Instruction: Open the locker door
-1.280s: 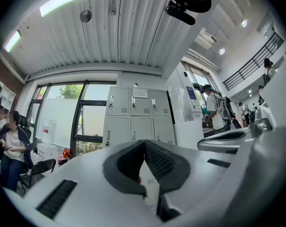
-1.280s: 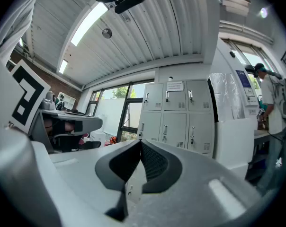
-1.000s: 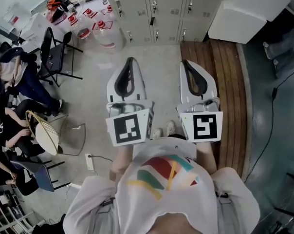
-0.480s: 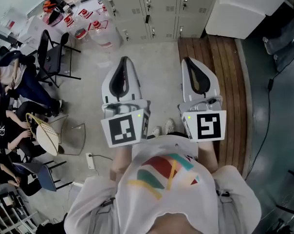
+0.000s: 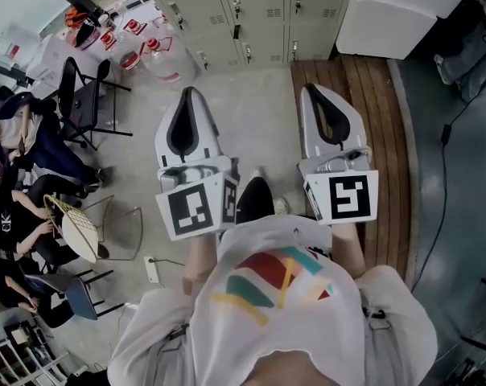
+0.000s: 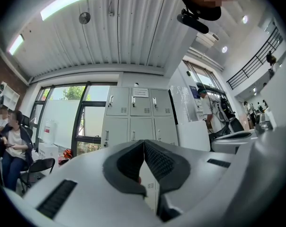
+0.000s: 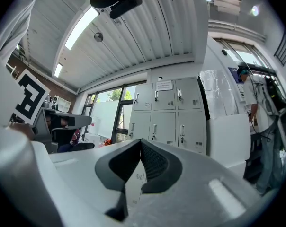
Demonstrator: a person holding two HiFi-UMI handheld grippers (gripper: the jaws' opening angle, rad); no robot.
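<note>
Locker bank (image 5: 255, 10) at 12 o'clock, doors all shut, well apart from left claw (image 5: 188, 95) and right claw (image 5: 311, 92), both pinched closed, empty. Step: likely approach. Next: close in, open one claw, take a door handle (image 7: 155, 128).

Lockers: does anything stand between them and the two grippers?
Nothing visible does. Only bare floor lies between the lockers and the left gripper and right gripper, both shut and empty. The chair and jugs stand off to the left.
</note>
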